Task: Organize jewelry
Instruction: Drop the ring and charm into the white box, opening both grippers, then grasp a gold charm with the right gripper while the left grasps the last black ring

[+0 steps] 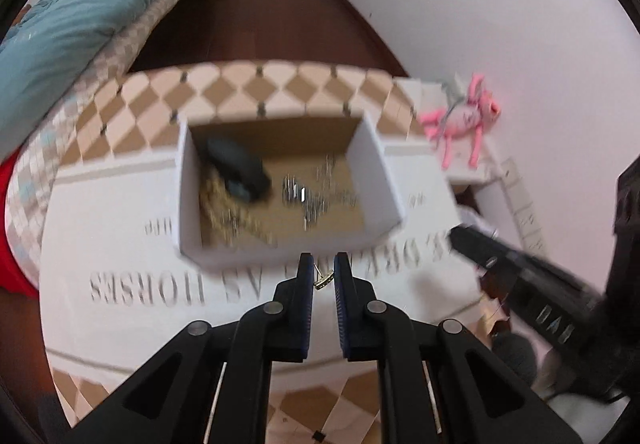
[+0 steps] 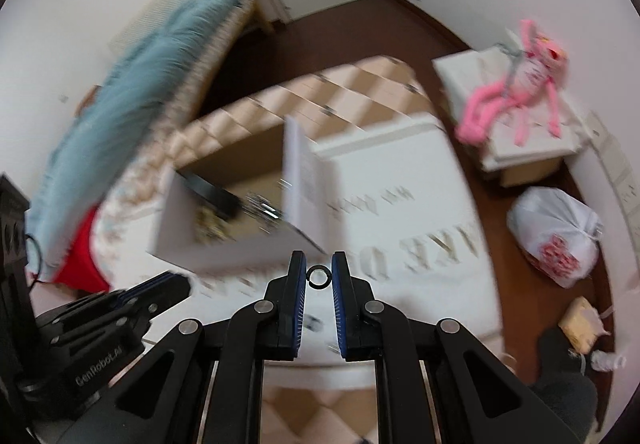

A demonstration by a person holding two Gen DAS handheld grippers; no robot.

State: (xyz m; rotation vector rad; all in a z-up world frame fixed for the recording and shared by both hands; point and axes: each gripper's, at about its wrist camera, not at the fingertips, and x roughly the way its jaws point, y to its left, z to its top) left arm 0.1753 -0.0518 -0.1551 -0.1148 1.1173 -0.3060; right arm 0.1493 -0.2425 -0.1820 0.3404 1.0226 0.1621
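A white cardboard box (image 1: 191,203) with a brown floor stands on a white printed cloth (image 1: 120,252). It holds a dark pouch (image 1: 240,167), a gold chain (image 1: 224,219) and silver pieces (image 1: 316,191). My left gripper (image 1: 323,274) is just before the box's near wall, its jaws narrowly apart around a small gold piece (image 1: 323,281). My right gripper (image 2: 319,272) is shut on a small dark ring (image 2: 319,278), near the box (image 2: 176,228). The right gripper also shows at the right of the left wrist view (image 1: 472,240).
The cloth lies on a checkered beige and brown surface (image 1: 240,83). A bed with a teal blanket (image 1: 80,19) is at the left. A pink plush toy (image 2: 516,91) sits on a white box at the right. A white plastic bag (image 2: 556,236) lies on the dark floor.
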